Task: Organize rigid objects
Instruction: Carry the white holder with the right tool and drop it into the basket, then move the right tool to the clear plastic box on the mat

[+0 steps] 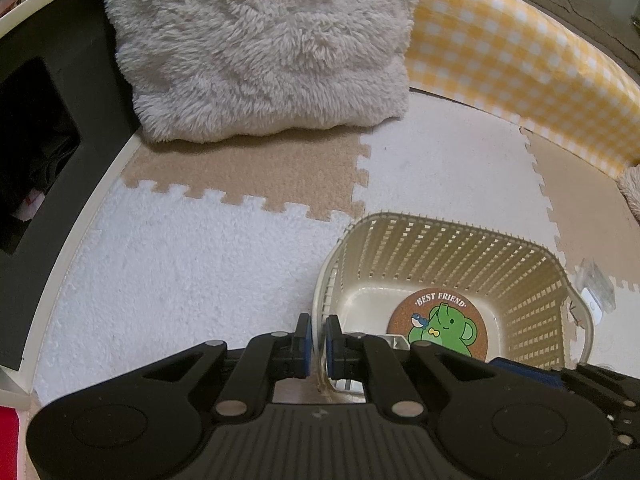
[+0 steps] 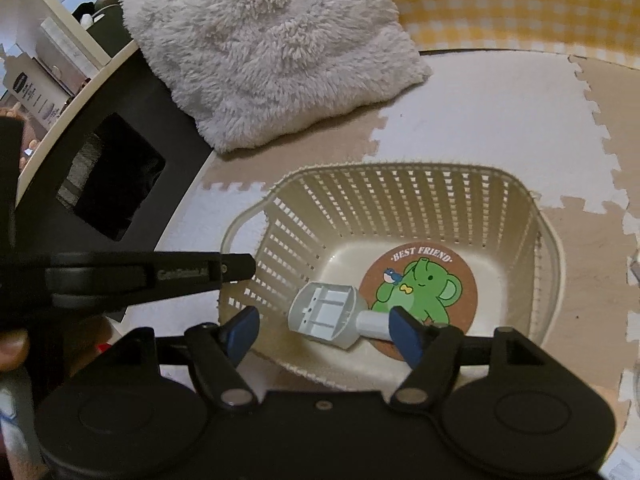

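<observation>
A cream slatted plastic basket (image 1: 448, 240) (image 2: 400, 184) stands on the foam mat. Inside lie a round cork coaster with a green elephant (image 1: 438, 326) (image 2: 420, 288) and a white plastic part (image 2: 332, 314), its tube end over the coaster. My left gripper (image 1: 319, 330) is shut on the basket's left rim, one blue pad on each side of the wall. My right gripper (image 2: 326, 328) is open above the basket's near edge, empty, with the white part lying between and below its fingers (image 2: 404, 334). The left gripper's body (image 2: 152, 274) shows at the left of the right wrist view.
A fluffy grey cushion (image 1: 260, 48) (image 2: 272, 48) lies on the mat beyond the basket. A yellow checked cushion (image 1: 520, 64) runs along the back right. A black box with an opening (image 1: 36, 140) (image 2: 112, 176) stands at the left. A small clear packet (image 1: 594, 292) lies right of the basket.
</observation>
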